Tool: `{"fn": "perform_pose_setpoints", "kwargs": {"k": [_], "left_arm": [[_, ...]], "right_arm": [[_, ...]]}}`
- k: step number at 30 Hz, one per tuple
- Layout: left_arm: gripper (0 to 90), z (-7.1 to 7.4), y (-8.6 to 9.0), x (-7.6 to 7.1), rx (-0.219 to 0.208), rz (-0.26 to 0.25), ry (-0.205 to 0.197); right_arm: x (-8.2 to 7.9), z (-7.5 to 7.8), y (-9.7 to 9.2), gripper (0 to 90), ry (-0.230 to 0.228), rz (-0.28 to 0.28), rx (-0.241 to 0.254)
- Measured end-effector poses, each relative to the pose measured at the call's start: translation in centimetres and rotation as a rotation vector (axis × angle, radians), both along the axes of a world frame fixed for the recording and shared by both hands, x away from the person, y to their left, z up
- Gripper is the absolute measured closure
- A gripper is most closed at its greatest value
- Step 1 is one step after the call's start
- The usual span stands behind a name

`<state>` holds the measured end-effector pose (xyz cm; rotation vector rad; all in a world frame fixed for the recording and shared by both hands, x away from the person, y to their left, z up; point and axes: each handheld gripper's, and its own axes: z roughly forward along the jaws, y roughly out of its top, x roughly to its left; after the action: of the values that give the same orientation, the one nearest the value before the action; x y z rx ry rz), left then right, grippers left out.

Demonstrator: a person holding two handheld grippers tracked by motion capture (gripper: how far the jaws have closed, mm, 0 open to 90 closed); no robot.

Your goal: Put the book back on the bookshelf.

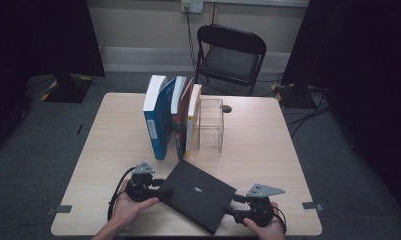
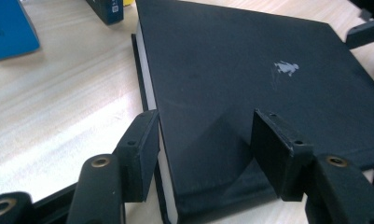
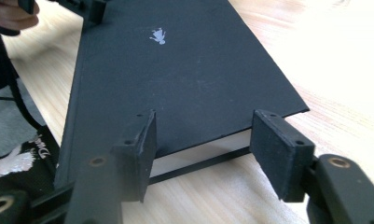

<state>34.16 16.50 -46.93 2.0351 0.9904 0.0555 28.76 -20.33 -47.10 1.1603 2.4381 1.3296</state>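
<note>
— So how did that black book (image 1: 197, 194) look to handle?

— Hard-covered and stiff, I judged, fairly heavy for its size, with a matt cover that ought not to slip. It lay flat on the surface (image 1: 268, 150), turned corner-on, directly between the two tools: its left corner sat inside the left hand-held gripper (image 1: 158, 190), and its right corner just ahead of the right hand-held gripper (image 1: 236, 205).

— Were they gripping it?

— Not that I could see. In the left gripper view the jaws stood apart on either side of the corner, one beside the white page edge, the other over the cover. In the right gripper view the jaws stood apart with the corner just beyond them, pressing nothing.

— Where would you take hold?

— By opposite corners, pinching cover and pages together.

— And the count?

— One black book, two hand-held grippers, four upright books (image 1: 171, 116) beyond them, and one clear stand (image 1: 211, 125).
</note>
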Motion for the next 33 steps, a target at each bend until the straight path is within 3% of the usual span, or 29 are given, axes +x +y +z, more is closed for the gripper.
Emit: {"fn": "perform_pose_setpoints", "kwargs": {"k": [5,7,16,19,21,26,29,31,33], "left_arm": [[43.3,0.2,0.0,-0.6,0.015,0.010,0.022],[43.3,0.3,0.0,-1.2,0.024,-0.006,0.024],[50.9,0.5,0.1,-3.2,0.017,-0.112,0.046],[56.2,0.5,0.3,-2.6,-0.021,-0.095,0.029],[45.5,0.6,0.2,-1.6,-0.013,-0.052,0.011],[42.8,0.2,-0.9,1.0,-0.017,-0.038,-0.005],[46.2,-0.2,-1.4,1.6,-0.031,-0.038,0.004],[47.8,-0.1,-1.2,1.5,-0.017,-0.046,-0.002],[55.6,0.1,-0.8,1.3,-0.026,-0.046,0.007]], "right_arm": [[-0.2,-0.1,0.3,41.3,-0.018,-0.020,-0.027],[0.0,0.0,0.4,41.3,-0.044,-0.038,-0.042],[2.3,0.0,0.1,41.4,-0.080,-0.104,-0.060],[2.5,0.1,0.2,41.0,-0.074,-0.116,-0.061],[2.3,0.1,0.2,37.4,-0.053,-0.119,-0.051],[1.1,0.0,0.4,33.8,-0.037,-0.119,-0.051],[0.7,0.0,0.4,34.4,-0.034,-0.124,-0.046],[0.9,-0.1,0.3,34.3,-0.026,-0.111,-0.037],[1.0,-0.1,0.3,34.1,-0.033,-0.104,-0.040]]}}
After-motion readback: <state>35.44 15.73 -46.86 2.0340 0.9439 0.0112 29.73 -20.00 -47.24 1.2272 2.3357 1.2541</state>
